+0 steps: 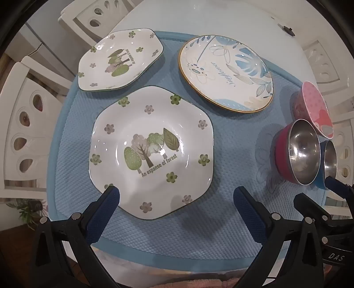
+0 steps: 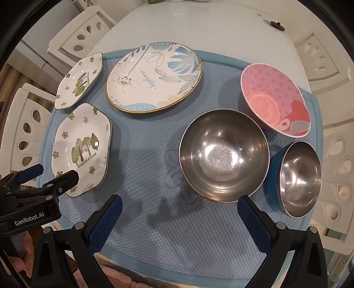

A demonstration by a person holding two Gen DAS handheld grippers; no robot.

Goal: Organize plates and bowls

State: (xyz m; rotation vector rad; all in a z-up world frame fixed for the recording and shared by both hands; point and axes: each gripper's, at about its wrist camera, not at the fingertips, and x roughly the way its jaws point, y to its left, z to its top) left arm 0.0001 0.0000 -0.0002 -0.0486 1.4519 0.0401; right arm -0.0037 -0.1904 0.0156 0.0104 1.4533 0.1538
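On a blue mat lie three plates: a near hexagonal forest plate, a far smaller hexagonal forest plate, and a round blue-flower plate. To the right stand a steel bowl with red outside, a steel bowl with blue outside and a pink dotted bowl. My left gripper is open, hovering over the near plate's front edge. My right gripper is open, empty, just in front of the red-sided bowl.
The mat lies on a white table. White chairs stand at the left, at the far left and at the right. A small dark object lies at the table's far right.
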